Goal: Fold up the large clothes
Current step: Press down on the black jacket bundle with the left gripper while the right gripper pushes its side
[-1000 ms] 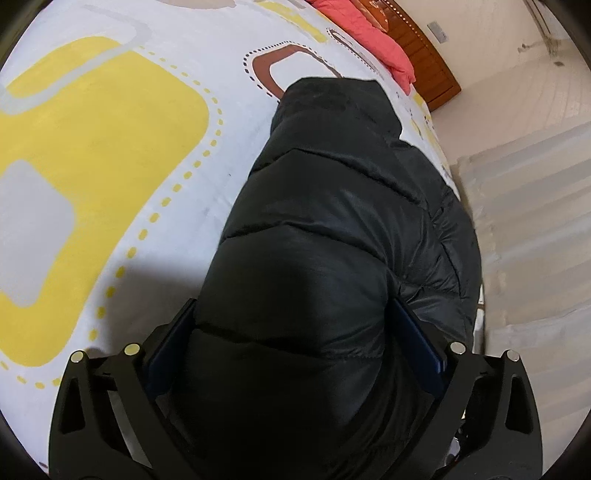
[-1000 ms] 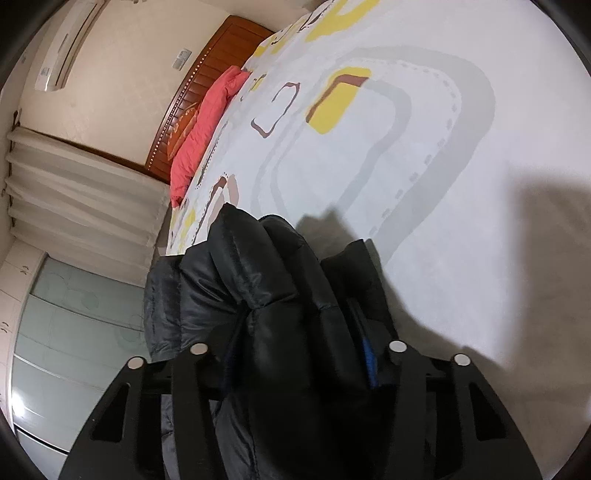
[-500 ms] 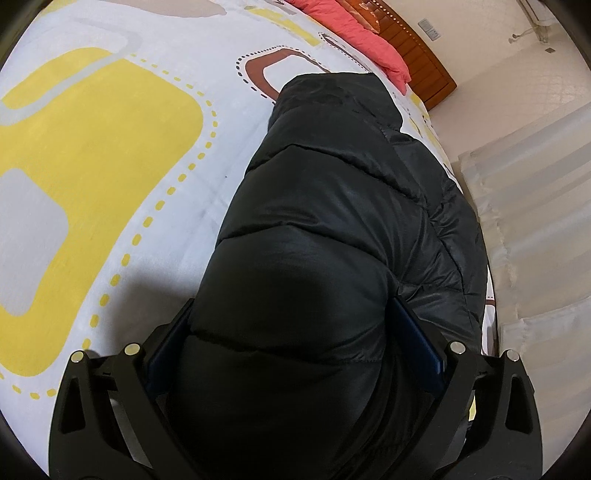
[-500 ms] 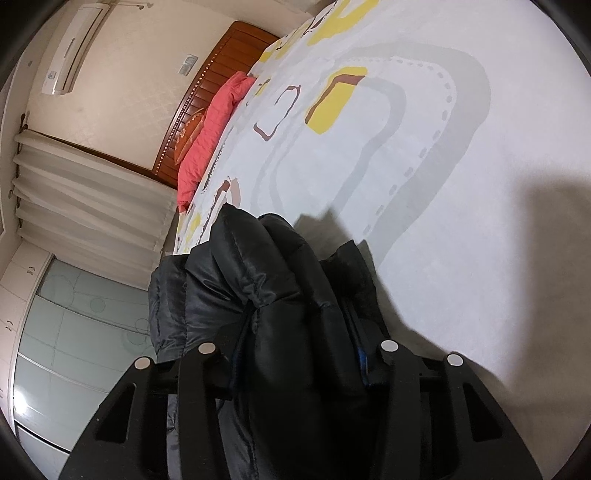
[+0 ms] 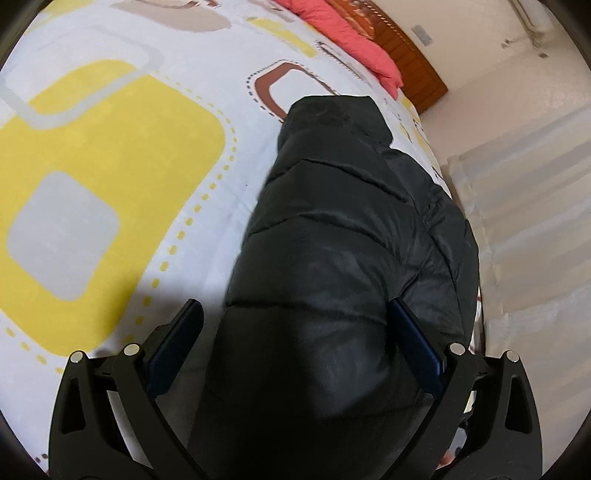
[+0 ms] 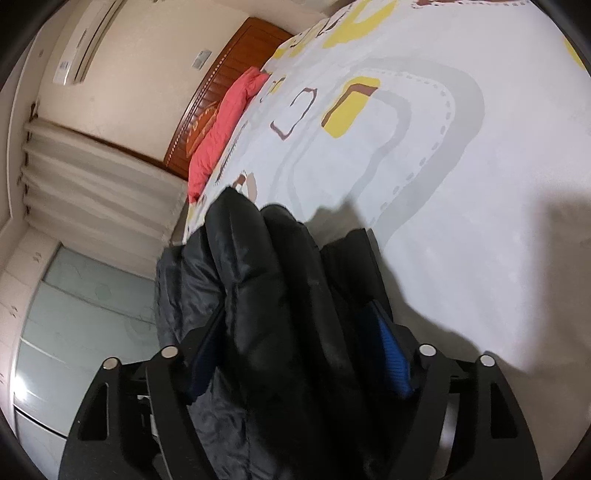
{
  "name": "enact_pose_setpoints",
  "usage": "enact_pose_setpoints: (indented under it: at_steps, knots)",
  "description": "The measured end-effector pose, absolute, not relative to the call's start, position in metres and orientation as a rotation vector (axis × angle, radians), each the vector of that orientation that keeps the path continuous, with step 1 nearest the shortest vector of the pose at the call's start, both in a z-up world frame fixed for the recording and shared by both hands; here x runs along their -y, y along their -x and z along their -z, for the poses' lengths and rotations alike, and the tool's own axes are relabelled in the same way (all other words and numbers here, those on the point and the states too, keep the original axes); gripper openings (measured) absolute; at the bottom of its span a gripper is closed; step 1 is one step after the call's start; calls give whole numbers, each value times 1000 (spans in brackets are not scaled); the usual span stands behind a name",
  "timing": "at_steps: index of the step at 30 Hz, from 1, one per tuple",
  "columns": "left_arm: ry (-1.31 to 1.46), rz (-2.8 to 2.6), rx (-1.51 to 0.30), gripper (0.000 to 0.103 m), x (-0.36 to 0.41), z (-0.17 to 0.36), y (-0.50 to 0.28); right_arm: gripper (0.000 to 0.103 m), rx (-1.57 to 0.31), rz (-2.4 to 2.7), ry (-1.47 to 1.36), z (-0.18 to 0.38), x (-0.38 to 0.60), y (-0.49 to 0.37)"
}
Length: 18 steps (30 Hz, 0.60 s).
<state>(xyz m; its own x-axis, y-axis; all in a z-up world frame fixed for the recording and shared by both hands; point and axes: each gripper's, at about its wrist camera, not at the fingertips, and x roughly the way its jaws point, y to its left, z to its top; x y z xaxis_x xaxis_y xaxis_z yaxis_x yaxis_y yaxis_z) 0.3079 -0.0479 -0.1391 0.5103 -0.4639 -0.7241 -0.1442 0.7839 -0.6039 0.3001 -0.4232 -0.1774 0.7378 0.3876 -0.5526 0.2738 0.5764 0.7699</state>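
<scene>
A black puffer jacket (image 5: pixel 332 258) lies on a patterned bedspread (image 5: pixel 110 166), bunched between the wide-spread fingers of the left gripper (image 5: pixel 295 321), its length running toward the wooden headboard (image 5: pixel 413 62). The right gripper (image 6: pixel 295 325) clamps a thick fold of the jacket (image 6: pixel 266 280).

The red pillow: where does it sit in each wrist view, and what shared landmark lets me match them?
Left wrist view: the red pillow lies at the top, right of centre, against the wooden headboard.
Right wrist view: the red pillow sits upper left of centre, beside the same headboard.
Shared landmark: the black puffer jacket on the patterned bedsheet.
</scene>
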Motion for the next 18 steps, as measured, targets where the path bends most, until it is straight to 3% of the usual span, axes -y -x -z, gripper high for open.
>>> enact_pose_setpoints:
  at_steps: [7,18]
  knots:
    - [755,289,-1085,101,47,161,-317,81,-780,-142,-966,183,420,-304]
    - [739,340,-1088,99,69,164,-325,80,-763,-207,-972,190,420,-313]
